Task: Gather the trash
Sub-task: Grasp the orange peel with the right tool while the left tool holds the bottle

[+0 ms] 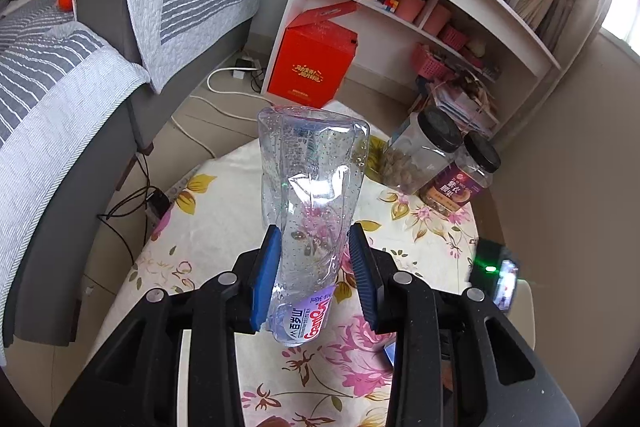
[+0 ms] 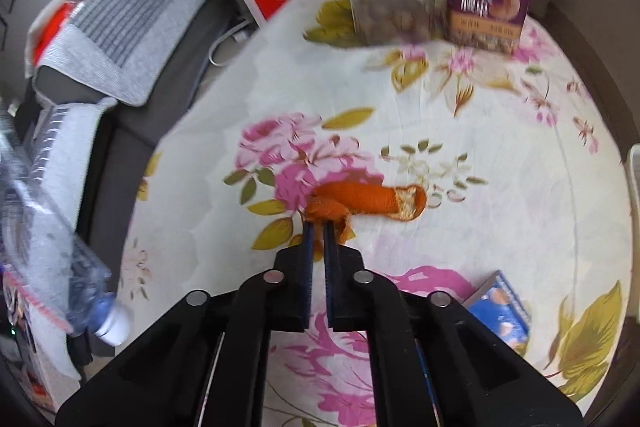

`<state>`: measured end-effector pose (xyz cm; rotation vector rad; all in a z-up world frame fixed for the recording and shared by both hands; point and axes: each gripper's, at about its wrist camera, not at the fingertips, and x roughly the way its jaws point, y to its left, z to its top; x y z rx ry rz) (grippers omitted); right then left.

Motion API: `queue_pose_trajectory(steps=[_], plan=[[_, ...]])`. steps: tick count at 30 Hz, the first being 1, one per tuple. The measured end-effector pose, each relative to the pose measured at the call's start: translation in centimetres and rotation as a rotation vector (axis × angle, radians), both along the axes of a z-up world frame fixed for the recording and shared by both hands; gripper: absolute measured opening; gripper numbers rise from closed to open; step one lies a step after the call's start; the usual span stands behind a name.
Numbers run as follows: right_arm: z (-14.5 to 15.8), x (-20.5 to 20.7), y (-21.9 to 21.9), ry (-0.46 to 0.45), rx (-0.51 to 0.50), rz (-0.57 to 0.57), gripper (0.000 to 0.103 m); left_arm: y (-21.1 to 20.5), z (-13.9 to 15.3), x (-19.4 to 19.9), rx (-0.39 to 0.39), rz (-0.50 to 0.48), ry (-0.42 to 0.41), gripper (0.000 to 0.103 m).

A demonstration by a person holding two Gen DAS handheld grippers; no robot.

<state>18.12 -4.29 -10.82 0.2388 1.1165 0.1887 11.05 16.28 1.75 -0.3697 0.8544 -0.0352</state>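
A crushed clear plastic bottle [image 1: 312, 187] with a purple and red label sticks up between the blue pads of my left gripper [image 1: 314, 239], which is shut on its lower body above the flowered tablecloth [image 1: 420, 259]. The same bottle [image 2: 48, 247] shows at the left edge of the right wrist view, white cap downward. My right gripper [image 2: 319, 225] is shut on the crumpled end of an orange scrap [image 2: 360, 199], a tube-like piece with a pale open end. I cannot tell whether the rest of the scrap lies on the tablecloth [image 2: 480, 131] or hangs just above it.
Two black-lidded jars [image 1: 420, 155] [image 1: 464, 179] stand at the table's far edge. A small blue packet [image 2: 500, 311] lies near my right gripper. A grey sofa [image 1: 60, 107] runs along the left. A red box [image 1: 312, 63] and a white shelf [image 1: 420, 7] stand behind the table.
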Motion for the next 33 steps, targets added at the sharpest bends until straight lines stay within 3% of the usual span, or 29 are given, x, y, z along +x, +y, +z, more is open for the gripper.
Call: queue_pose_trajectory(steps=[9, 12, 16, 19, 24, 33], plan=[[3.3, -1.4, -1.8, -0.071, 0.019, 0.024, 0.0, -1.0, -0.4, 0.0, 0.023, -0.019, 0.007, 0.035], [1.9, -1.1, -2.0, -0.042, 0.001, -0.004, 0.004, -1.1, -0.5, -0.1, 0.027, -0.021, 0.012, 0.036], [-0.9, -0.8, -0.8, -0.012, -0.036, 0.0, 0.03, -0.5, -0.3, -0.1, 0.021, -0.014, 0.009, 0.036], [-2.2, -0.1, 0.6, -0.04, -0.097, 0.042, 0.031, -0.1, -0.2, -0.2, 0.022, -0.006, 0.007, 0.036], [-3.0, 1.2, 3.0, -0.065, -0.1, 0.151, 0.031, 1.0, 0.0, -0.3, 0.022, 0.015, 0.005, 0.036], [-4.2, 2.3, 7.4, -0.049, -0.1, 0.296, 0.042, 2.0, -0.1, -0.3, 0.021, 0.031, 0.014, 0.036]])
